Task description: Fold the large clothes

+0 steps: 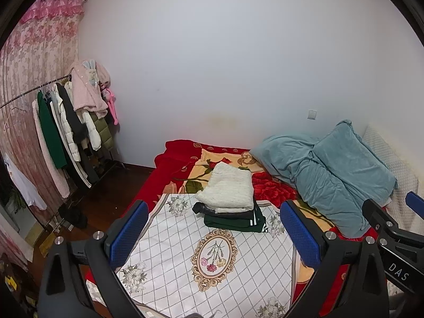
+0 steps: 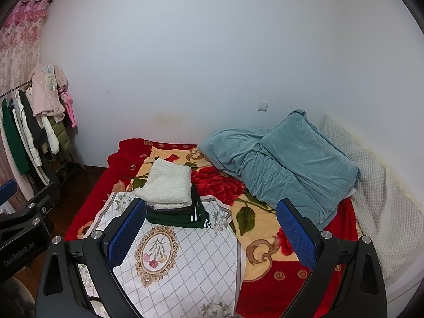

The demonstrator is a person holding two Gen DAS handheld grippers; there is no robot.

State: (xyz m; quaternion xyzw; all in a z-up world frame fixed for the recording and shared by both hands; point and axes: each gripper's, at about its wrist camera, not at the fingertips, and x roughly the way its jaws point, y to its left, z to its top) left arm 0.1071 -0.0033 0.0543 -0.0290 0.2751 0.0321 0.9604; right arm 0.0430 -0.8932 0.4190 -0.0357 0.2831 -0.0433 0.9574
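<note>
While both claws stand released and empty, left claw [image 1: 214,234] and right claw [image 2: 212,234] occupy lower frame; folded stack [image 1: 229,201] sits at centre. White patterned sheet [image 1: 212,265] lies beneath it.

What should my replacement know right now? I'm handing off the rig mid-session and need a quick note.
Left tongs: open, empty, held above the white patterned cloth.
Right tongs: open, empty, held above the bed alongside the left.
Folded stack sits at the cloth's far edge: white knit on top, a dark piece under it, dark green garment at the bottom.
Done: three pieces folded and stacked.
Left: no unfolded garment lies on the bed in view; more clothes hang on the rack to the left. The teal duvet is bunched at the right.
</note>
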